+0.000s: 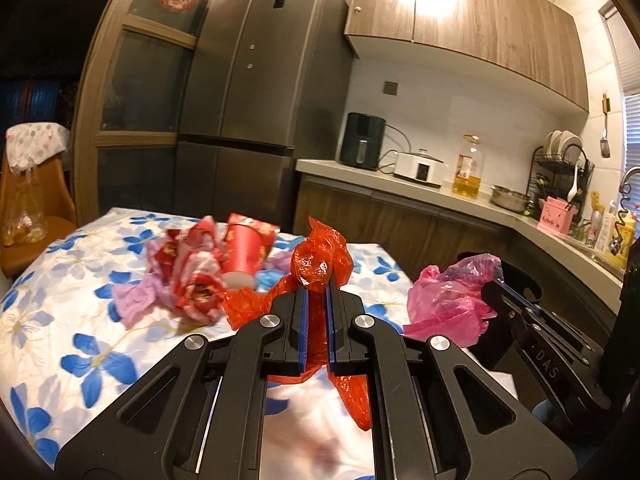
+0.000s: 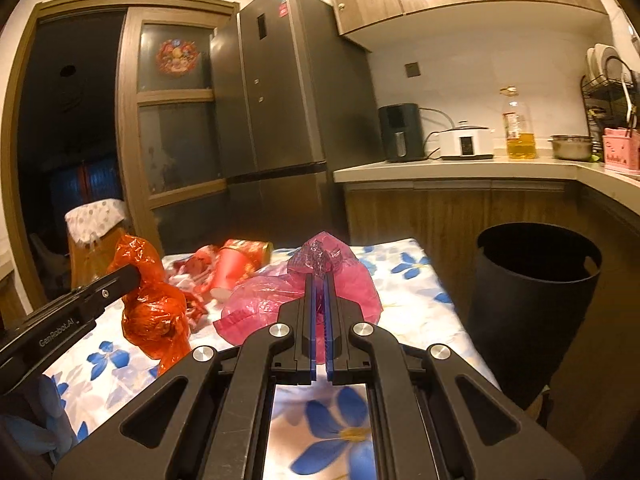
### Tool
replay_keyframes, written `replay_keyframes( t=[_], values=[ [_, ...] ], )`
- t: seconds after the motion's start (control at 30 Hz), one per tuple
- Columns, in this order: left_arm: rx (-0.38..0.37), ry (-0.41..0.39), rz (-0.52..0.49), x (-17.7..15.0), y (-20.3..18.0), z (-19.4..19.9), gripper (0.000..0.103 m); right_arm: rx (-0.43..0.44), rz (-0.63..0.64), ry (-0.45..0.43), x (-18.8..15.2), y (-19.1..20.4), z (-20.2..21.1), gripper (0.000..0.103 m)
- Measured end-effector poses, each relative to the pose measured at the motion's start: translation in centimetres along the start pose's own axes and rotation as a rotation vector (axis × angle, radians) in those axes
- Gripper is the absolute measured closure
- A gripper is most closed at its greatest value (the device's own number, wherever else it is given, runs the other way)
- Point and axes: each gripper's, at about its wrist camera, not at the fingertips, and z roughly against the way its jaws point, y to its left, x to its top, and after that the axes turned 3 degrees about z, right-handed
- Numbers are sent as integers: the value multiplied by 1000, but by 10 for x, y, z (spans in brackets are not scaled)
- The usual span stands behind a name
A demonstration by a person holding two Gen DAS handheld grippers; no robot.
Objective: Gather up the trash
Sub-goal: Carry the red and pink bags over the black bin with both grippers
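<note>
Between the blue pads of the left gripper point(image 1: 316, 292) a crumpled orange-red plastic bag point(image 1: 316, 268) is pinched tight, its tail hanging below the fingers above the table. To its right, the right gripper point(image 2: 320, 284) is clamped just as narrowly on a crinkled pink plastic bag point(image 2: 320, 280), which sags onto the cloth. Both pieces look to be in the carrying step. The tall black round waste bin point(image 2: 536, 280) stands on the floor just off the table's right edge, so the next move likely calls for swinging each bag over its open mouth before letting go. More trash waits at the far side: a tipped red paper cup point(image 1: 244, 252) beside a heap of red and pink wrappers point(image 1: 188, 276). A white tablecloth with blue flowers point(image 1: 80, 300) covers the table; behind are a grey refrigerator point(image 1: 256, 80) and a kitchen counter point(image 1: 420, 188).
</note>
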Motion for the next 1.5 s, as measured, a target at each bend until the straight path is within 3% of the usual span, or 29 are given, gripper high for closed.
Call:
replay_keyframes(
  t=[1.1, 1.5],
  values=[
    [-358, -62, -113, 48, -183, -113, 97, -383, -63, -152, 53, -146, 21, 99],
    [-461, -45, -120, 45, -240, -156, 97, -453, -95, -150, 59, -186, 4, 99]
  ],
)
